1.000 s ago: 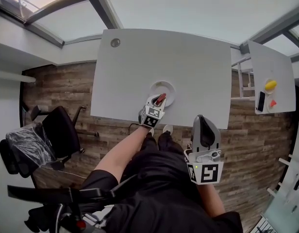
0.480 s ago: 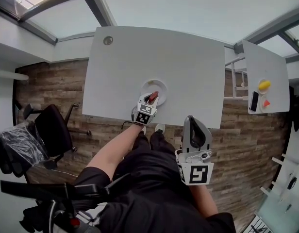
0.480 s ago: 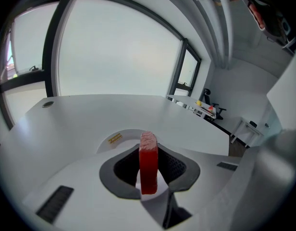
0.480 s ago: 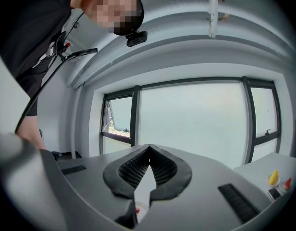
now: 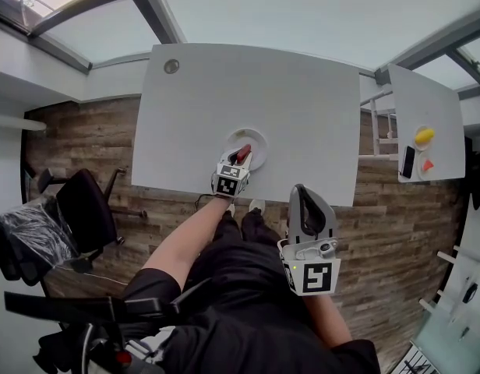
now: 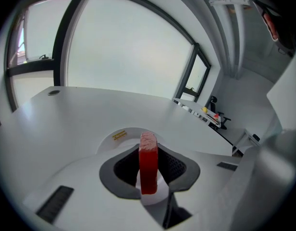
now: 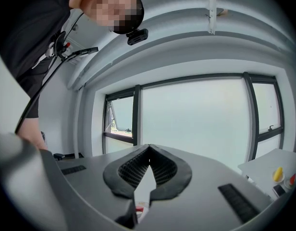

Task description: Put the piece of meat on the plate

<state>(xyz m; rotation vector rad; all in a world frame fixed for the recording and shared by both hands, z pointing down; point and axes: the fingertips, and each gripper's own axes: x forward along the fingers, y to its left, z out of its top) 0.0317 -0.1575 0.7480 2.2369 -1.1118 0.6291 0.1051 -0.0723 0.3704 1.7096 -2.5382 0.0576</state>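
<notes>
A red slab of meat [image 6: 148, 162] with a pale marbled top edge stands upright between the black pads of my left gripper [image 6: 149, 170], which is shut on it. In the head view that gripper [image 5: 240, 157] hovers over the near rim of the white plate [image 5: 255, 141] on the white table [image 5: 248, 100], and the meat [image 5: 243, 153] shows as a red sliver. The plate [image 6: 120, 134] lies just beyond the jaws, with a yellow label on it. My right gripper [image 5: 305, 205] is held near the person's body, off the table; its jaw tips [image 7: 148, 150] meet with nothing between them.
A second white table [image 5: 428, 123] at the right carries a yellow thing [image 5: 424, 136], a red thing [image 5: 427, 165] and a dark phone [image 5: 406, 164]. A black office chair [image 5: 84, 216] stands at the left on the wood floor. A round grommet [image 5: 171, 66] sits near the table's far left corner.
My left gripper with the meat has shifted slightly left and rolled a little over the plate's near rim. The right gripper has stayed put; the head view itself has drifted.
</notes>
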